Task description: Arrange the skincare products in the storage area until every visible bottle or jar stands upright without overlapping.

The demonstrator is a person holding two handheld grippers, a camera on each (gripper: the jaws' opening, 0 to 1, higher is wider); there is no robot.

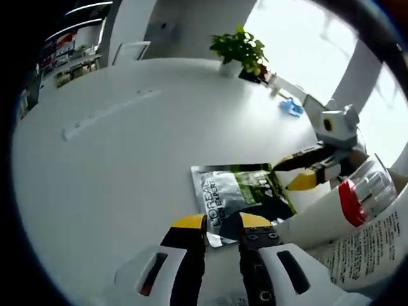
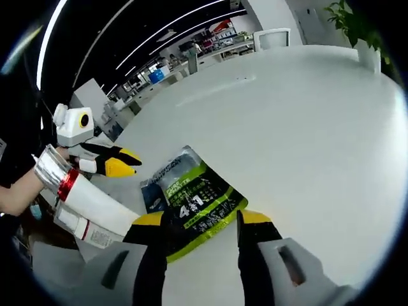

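A: What do we see of the room?
B: A wide white table [image 1: 115,146], shelves far behind, a potted plant [image 1: 240,52] at its far edge.
A: And on it?
B: A flat sachet [image 2: 191,201] and a white tube [image 2: 89,201] lying beside it. Our left gripper [image 1: 222,222] stands slightly spread at the sachet's edge; our right gripper [image 2: 197,220] spread over it.

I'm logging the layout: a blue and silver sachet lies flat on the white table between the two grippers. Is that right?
Not quite. The sachet is green and silver, not blue, as the right gripper view shows. It does lie flat on the white table, between the left gripper and the right gripper.
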